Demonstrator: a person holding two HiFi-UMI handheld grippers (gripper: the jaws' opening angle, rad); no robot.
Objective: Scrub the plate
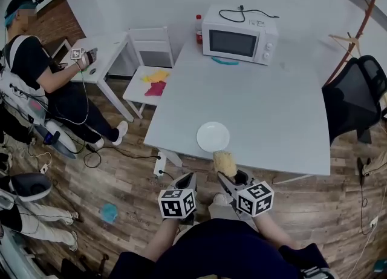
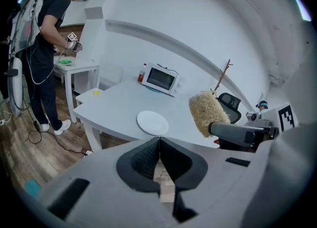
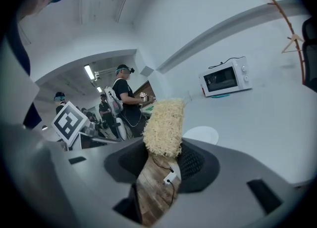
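A round white plate (image 1: 213, 136) lies near the front edge of the grey table (image 1: 260, 99); the same plate (image 2: 152, 122) shows in the left gripper view and the plate (image 3: 202, 134) peeks out behind the scrubber in the right gripper view. My right gripper (image 1: 230, 178) is shut on a straw-coloured loofah scrubber (image 1: 225, 163), held just off the table's front edge, right of and nearer than the plate. The scrubber (image 3: 164, 125) stands up between the jaws. My left gripper (image 1: 190, 181) is shut and empty, short of the table. The scrubber (image 2: 208, 113) hangs to its right.
A white microwave (image 1: 239, 34) with a black cord stands at the table's far side, a red-capped bottle (image 1: 198, 28) beside it. A white chair (image 1: 151, 69) with yellow and pink cloths is at the left, a black office chair (image 1: 357, 93) at the right. A person (image 1: 42, 72) stands far left.
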